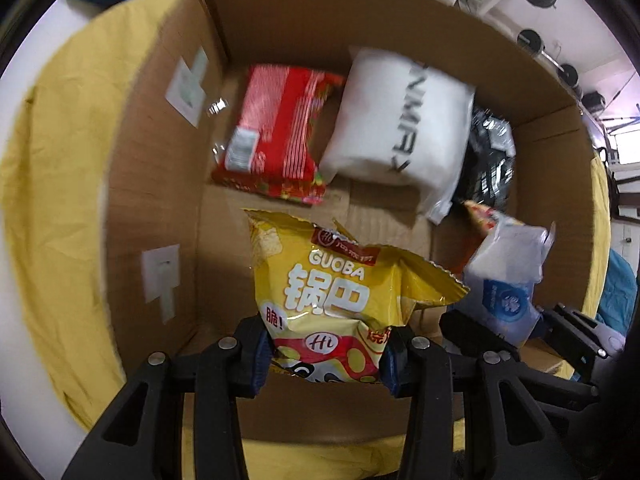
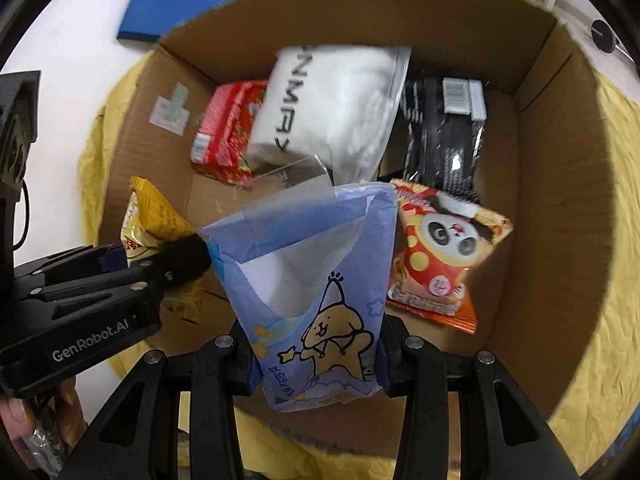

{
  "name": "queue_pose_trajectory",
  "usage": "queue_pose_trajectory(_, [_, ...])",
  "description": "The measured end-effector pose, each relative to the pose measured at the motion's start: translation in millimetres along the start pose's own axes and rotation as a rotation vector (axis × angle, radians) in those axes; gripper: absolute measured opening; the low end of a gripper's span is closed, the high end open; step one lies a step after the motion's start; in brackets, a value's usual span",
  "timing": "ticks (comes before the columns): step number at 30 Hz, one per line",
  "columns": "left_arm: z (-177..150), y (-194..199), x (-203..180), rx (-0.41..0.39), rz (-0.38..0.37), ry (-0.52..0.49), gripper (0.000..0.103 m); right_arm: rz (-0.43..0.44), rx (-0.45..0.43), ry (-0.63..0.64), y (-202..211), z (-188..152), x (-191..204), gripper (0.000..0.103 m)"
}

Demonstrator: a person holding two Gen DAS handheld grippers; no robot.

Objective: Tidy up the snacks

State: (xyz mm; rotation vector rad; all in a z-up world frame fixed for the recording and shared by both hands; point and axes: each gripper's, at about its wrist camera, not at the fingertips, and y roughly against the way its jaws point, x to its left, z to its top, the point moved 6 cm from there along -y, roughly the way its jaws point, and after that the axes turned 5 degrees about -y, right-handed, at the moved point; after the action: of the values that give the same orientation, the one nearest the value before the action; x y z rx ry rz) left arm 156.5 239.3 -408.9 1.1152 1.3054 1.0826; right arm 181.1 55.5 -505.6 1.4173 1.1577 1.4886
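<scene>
Though blurred, yellow snack bag clamped in left hand-held gripper, seemingly crumpled on top.

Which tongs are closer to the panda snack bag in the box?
Right. The right tongs, holding the blue tissue pack, hang beside the panda bag; the left tongs are farther off.

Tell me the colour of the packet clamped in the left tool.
Yellow, with white lettering and a red band low down: the guoba packet, clearest in the left wrist view.
</scene>
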Motion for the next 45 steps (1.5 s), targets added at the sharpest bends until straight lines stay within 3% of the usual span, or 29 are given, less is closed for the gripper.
queue_pose_trajectory(11, [-4.7,-29.0,3.1,0.066,-0.017,-0.014,0.04,0.012,0.023,-0.057,-35.1,12.2,-8.1,0.05])
queue_pose_trajectory(20, [-5.1,-22.1,-0.4,0.046,0.036,-0.021,0.045,-0.019,0.031,-0.05,-38.4,9.9,-15.4,0.067])
queue_pose_trajectory(28, [-7.1,6.7,2.4,-0.04,0.084,-0.01,0.07,-0.057,-0.01,-0.055,-15.4,2.2,-27.1,0.084])
queue_pose_trajectory(32, [-14.2,26.7,2.6,-0.092,0.11,-0.005,0.086,-0.113,-0.06,-0.043,2.1,-3.1,-31.3,0.098])
queue_pose_trajectory(38, [-34.9,63.5,-1.1,-0.164,0.121,0.006,0.087,-0.174,-0.132,-0.035,35.8,-13.2,-37.6,0.103])
queue_pose_trajectory(45, [-47.3,111.3,-11.1,-0.273,0.132,-0.003,0.087,-0.156,-0.181,-0.057,89.4,-31.5,-24.5,0.103])
